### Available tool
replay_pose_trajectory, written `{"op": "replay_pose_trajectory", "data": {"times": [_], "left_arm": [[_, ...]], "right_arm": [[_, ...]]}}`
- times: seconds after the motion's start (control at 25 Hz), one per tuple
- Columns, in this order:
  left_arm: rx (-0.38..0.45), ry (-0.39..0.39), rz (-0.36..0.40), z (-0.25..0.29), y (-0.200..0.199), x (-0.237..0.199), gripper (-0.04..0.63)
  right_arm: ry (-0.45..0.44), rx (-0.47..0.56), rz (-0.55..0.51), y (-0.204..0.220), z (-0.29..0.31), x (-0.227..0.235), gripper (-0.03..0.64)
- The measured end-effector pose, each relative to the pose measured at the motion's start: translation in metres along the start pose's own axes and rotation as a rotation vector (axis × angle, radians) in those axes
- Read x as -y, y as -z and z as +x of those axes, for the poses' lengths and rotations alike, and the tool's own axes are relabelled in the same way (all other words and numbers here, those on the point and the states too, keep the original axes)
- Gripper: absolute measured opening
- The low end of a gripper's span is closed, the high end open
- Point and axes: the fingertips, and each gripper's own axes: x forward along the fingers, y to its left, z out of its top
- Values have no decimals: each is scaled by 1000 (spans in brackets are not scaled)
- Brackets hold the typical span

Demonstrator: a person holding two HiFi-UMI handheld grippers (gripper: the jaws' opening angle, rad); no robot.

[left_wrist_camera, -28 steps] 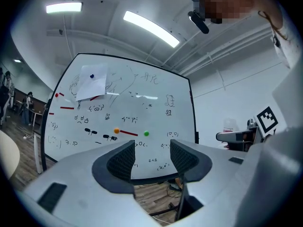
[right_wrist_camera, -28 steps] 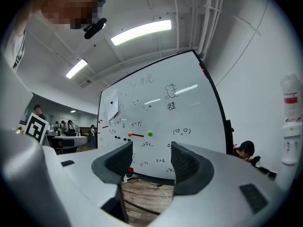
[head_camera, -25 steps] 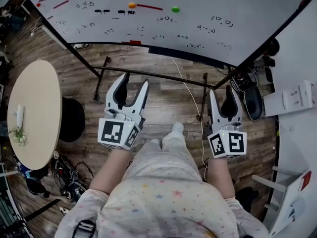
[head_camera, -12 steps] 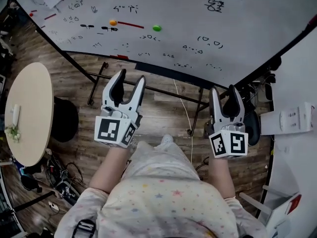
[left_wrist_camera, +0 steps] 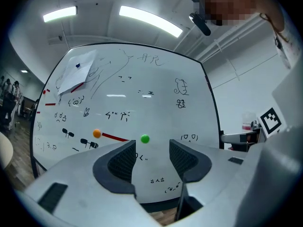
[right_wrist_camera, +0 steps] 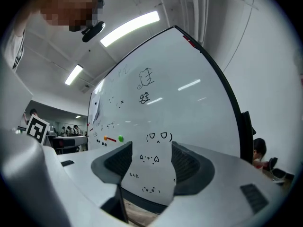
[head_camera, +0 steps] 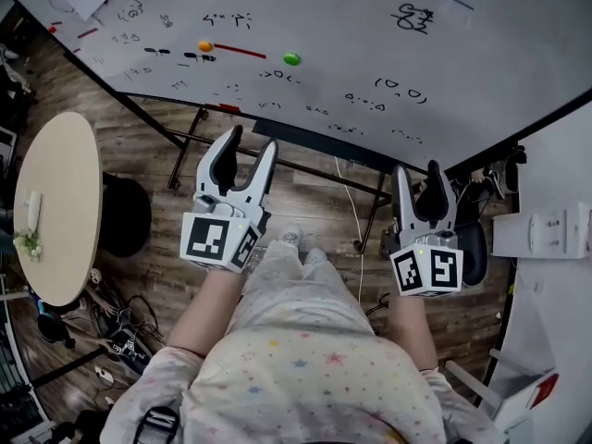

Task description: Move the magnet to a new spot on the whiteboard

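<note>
jaws wide, empty on left gripper (head_camera: 250,142) and right gripper (head_camera: 418,168); i'd centre left on green magnet (head_camera: 292,59), square to whiteboard (head_camera: 481,63), then pinch.

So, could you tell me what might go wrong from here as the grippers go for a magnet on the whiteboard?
1. The round orange magnet and the round green magnet sit close together, so the open left gripper could close on the wrong one.
2. Black marker drawings crowd the white whiteboard around them; a dragged magnet or jaw could smear them.
3. The board's dark metal stand and a white cable lie on the floor ahead: a possible trip.
</note>
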Motion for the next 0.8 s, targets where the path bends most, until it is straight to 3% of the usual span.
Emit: {"op": "replay_pose_trajectory", "data": {"times": [0.8], "left_arm": [[56,158,-4,97,-9,-49,183]], "right_arm": [[180,79,-44,-23,65,11,242]]}}
